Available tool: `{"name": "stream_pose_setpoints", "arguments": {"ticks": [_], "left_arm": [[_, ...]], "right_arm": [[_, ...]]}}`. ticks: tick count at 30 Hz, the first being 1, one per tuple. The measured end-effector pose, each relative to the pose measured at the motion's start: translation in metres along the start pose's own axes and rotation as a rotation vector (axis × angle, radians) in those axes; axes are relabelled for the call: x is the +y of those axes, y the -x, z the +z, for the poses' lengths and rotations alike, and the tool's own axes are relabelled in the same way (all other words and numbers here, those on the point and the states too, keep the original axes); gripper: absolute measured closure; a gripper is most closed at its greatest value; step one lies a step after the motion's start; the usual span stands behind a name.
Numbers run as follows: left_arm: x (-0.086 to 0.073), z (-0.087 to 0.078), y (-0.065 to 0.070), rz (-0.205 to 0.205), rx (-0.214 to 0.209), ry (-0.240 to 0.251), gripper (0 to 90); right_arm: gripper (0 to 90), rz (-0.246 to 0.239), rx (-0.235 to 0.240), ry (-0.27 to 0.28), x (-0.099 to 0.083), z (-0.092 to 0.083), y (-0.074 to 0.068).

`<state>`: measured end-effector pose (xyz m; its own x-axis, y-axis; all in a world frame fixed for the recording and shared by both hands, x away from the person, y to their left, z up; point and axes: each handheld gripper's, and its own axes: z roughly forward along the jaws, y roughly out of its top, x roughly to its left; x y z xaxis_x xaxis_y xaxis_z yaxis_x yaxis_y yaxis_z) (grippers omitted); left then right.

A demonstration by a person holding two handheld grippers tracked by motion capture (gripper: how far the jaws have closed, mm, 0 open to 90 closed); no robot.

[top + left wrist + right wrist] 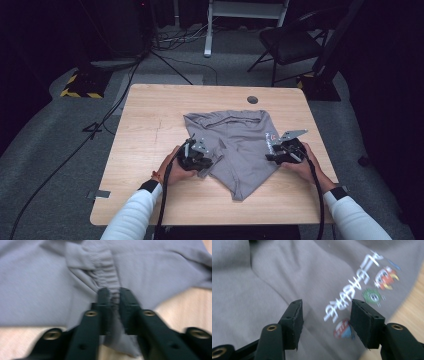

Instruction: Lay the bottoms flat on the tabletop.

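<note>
— Dark room, grey floor, pale wooden table (150, 130) with a grey garment (240, 145) spread on the middle of it. Looks like folding work, judging by both grippers at its edges.

— Left gripper (200, 157) first: clenched on a ribbed hem (bunched into pleats right between the jaws), with loose cloth fanning out beyond the tips. Seen close in the left gripper view, the garment (155, 267) pinched at the left gripper (115, 296), wood showing off to the side of the jaws.

— And the right gripper (280, 150)?

— Parted, roughly half spread, hovering over the garment (262, 290). Printed lettering (352, 292) lying in the gap between the jaws at the right gripper (325, 310); pads apparently not pressing anything yet.

— Advice for this step?

— Probably best to sink the right jaws lower, catch the edge beyond the print rather than a flat middle layer, close firmly, then lift both sides evenly to avoid dragging or twisting.
</note>
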<state>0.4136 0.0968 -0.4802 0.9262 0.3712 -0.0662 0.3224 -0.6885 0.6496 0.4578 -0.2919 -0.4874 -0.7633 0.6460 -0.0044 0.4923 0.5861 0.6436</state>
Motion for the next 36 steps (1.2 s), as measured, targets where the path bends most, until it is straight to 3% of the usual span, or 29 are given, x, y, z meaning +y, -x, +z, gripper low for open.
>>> {"name": "stream_pose_setpoints", "arguments": {"ticks": [4, 9, 12, 14, 16, 19, 20, 22, 25, 28, 32, 36], "left_arm": [[-0.013, -0.008, 0.013, 0.025, -0.003, -0.012, 90.0], [-0.023, -0.017, 0.021, -0.019, 0.022, 0.031, 89.7], [-0.027, -0.018, 0.027, -0.004, 0.024, 0.017, 89.9], [-0.03, -0.017, 0.031, 0.003, 0.022, -0.003, 89.4], [-0.033, -0.021, 0.036, 0.003, 0.033, 0.003, 84.7], [-0.039, -0.029, 0.035, -0.028, 0.077, 0.034, 73.0], [-0.041, -0.031, 0.034, -0.041, 0.083, 0.045, 71.1], [-0.046, -0.035, 0.03, -0.069, 0.133, 0.04, 60.9], [-0.052, -0.039, 0.021, -0.122, 0.176, 0.061, 51.9], [-0.058, -0.04, 0.012, -0.165, 0.191, 0.072, 43.3], [-0.064, -0.042, 0.006, -0.177, 0.201, 0.079, 36.8], [-0.07, -0.042, 0.004, -0.186, 0.207, 0.084, 30.7]], "right_arm": [[45.7, 0.018, -0.018, 0.014, -0.013, -0.01, -0.002], [45.9, 0.03, -0.044, -0.003, -0.019, -0.017, 0.0], [45.1, 0.057, -0.083, -0.024, -0.019, -0.019, 0.007], [45.0, 0.091, -0.078, -0.013, -0.021, -0.019, 0.012], [44.4, 0.099, -0.088, -0.015, -0.021, -0.019, 0.017], [46.0, 0.059, -0.125, -0.016, -0.017, -0.019, 0.017], [46.1, 0.06, -0.114, 0.001, -0.014, -0.02, 0.017], [47.9, 0.074, -0.077, 0.077, -0.006, -0.026, 0.014], [50.6, 0.023, -0.02, 0.158, 0.017, -0.033, -0.003], [51.7, -0.055, 0.052, 0.203, 0.044, -0.027, -0.032], [52.3, -0.192, 0.149, 0.192, 0.074, -0.004, -0.079], [48.6, -0.275, 0.201, 0.151, 0.09, 0.022, -0.115]]}}
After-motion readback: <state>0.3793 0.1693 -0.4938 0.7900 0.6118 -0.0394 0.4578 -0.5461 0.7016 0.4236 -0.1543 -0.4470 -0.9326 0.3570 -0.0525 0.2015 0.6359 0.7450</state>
